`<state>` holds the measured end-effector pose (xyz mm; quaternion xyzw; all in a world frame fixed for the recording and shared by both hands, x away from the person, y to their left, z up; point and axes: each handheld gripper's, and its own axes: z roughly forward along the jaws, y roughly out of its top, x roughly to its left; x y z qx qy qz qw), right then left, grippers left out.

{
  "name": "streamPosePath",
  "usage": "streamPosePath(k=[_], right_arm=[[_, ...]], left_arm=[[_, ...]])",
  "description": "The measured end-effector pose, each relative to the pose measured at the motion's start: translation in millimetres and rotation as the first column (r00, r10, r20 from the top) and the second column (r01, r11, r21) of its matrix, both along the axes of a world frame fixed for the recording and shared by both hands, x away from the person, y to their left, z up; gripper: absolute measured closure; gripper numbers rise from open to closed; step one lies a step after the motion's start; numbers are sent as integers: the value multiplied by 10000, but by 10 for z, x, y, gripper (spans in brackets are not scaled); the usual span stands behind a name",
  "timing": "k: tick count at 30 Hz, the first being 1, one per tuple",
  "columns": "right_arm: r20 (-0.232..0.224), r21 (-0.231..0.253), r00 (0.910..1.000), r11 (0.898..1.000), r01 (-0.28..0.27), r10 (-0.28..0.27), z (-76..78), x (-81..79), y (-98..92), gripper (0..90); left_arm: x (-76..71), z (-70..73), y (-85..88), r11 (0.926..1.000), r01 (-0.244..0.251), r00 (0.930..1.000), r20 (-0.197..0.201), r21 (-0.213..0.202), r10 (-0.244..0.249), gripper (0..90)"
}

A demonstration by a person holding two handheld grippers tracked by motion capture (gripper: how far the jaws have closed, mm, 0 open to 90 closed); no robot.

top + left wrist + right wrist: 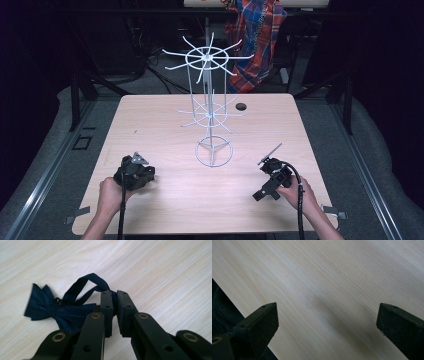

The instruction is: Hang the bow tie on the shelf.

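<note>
My left gripper has its two black jaws pinched tight on the thin strap of a dark blue cloth bow tie. The bow tie lies flat on the pale wooden table, near the front left corner on my side. In the high view my left gripper sits low over that spot, with my hand behind it. The bow part spreads out to the left of the jaws, and the strap makes a loop just past the tips.

My right gripper has its jaws wide apart with nothing between them. Under it I see bare wood. In the high view it waits near the front right of the table, well apart from the bow tie.

In the middle of the table stands a tall white wire rack with thin arms sticking out like spokes.

I think the job is to hang the bow tie on one of those arms. To do it well, I should lift slowly and straight up, so the thin strap does not slip out. I should keep the loop hanging open. The rack looks light, so I must not bump it.
</note>
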<state>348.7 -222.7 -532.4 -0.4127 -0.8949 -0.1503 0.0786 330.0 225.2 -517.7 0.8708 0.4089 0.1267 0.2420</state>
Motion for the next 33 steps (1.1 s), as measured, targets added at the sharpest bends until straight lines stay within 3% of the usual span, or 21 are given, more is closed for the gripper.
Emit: streamPosePath(k=[4, 7, 13, 18, 33], right_arm=[[-13, 1, 10000, 10000, -8, 8, 0, -1, 0, 36], [-111, 13, 9999, 10000, -33, 34, -1, -2, 4, 36], [-103, 7, 9999, 10000, -15, 15, -1, -2, 2, 38], [-117, 63, 9999, 10000, 38, -37, -7, -5, 10, 37], [-108, -58, 9999, 10000, -37, 36, -5, 0, 0, 37]], left_arm=[[-20, 70, 15, 9997, -30, 9997, 235, -230, 35, 845], [-42, 169, 56, 9979, -127, 9985, 525, -636, 160, 845], [-68, 271, 112, 9943, -162, 9969, 744, -1050, 241, 844], [-87, 389, 162, 9853, -215, 9943, 993, -1694, 388, 844], [-113, 563, 176, 9738, -31, 9899, 1374, -2273, 352, 844]])
